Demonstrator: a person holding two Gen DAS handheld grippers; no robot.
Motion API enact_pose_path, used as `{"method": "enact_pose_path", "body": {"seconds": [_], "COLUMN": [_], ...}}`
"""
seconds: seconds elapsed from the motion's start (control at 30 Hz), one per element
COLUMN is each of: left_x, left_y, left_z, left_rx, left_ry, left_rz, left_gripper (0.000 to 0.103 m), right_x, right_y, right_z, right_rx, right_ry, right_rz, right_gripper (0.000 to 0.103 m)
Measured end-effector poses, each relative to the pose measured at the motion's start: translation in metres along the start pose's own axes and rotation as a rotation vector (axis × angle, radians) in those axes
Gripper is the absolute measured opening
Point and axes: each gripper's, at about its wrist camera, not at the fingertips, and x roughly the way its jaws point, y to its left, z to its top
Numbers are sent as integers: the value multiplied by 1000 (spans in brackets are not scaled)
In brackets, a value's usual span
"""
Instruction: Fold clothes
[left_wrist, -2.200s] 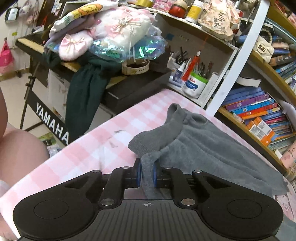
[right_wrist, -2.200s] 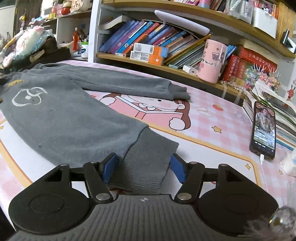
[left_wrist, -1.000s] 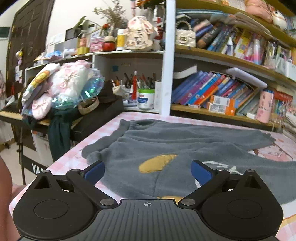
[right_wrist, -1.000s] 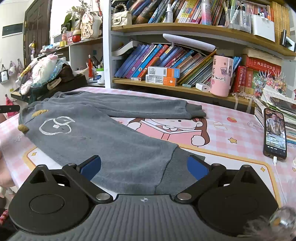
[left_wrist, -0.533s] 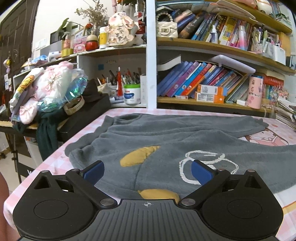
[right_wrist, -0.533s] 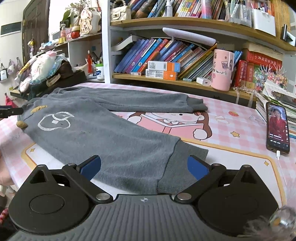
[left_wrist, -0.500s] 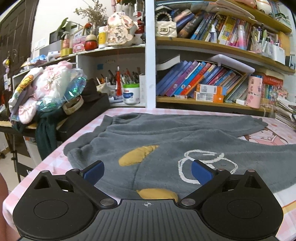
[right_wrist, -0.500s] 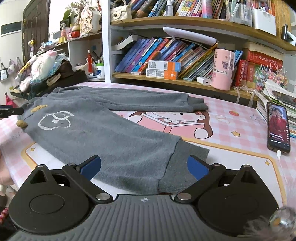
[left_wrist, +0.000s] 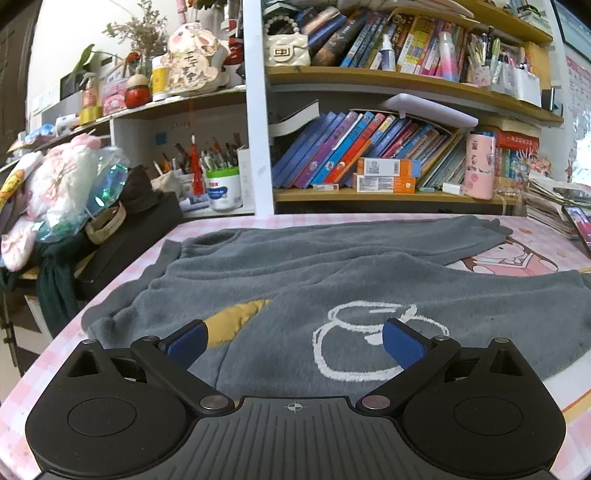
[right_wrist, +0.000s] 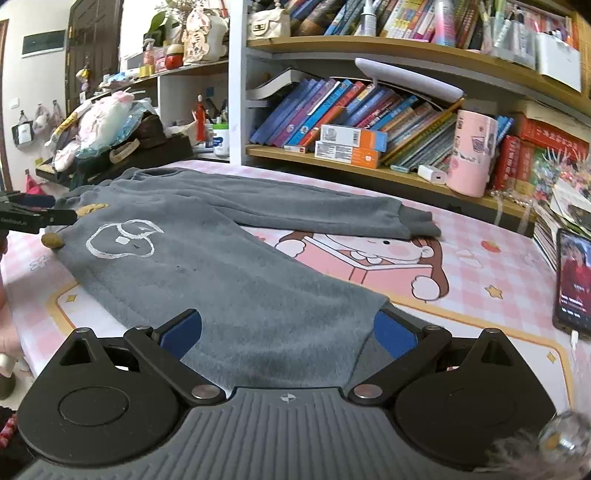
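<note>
With its jaws spread wide and empty, the left gripper (left_wrist: 293, 341) framed the waist end of the grey trousers (left_wrist: 332, 280) lying flat on the pink table (right_wrist: 480, 266), while the right gripper (right_wrist: 288, 330), equally wide, straddled a leg cuff.

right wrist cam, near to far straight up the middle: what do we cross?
Right tool, open, over the near leg cuff → grey trousers → pink cartoon mat → far trouser leg → pink check tablecloth → orange and white boxes on the lower shelf → leaning books.
</note>
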Motion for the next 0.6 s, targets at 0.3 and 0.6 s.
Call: {"method": "enact_pose_path", "body": {"seconds": [0.3, 0.6], "left_x": [18, 35], "left_y": [-7, -15], "left_z": [7, 19], "left_rx": [33, 92], "left_ry": [24, 33], "left_rz": [-20, -71], "left_gripper": [102, 102], "right_x": [25, 52], "right_y": [-1, -2], "right_z": [9, 32], "right_rx": [-20, -45], "right_ry": [29, 59], "right_rz": [29, 88], "right_gripper": [101, 101]}}
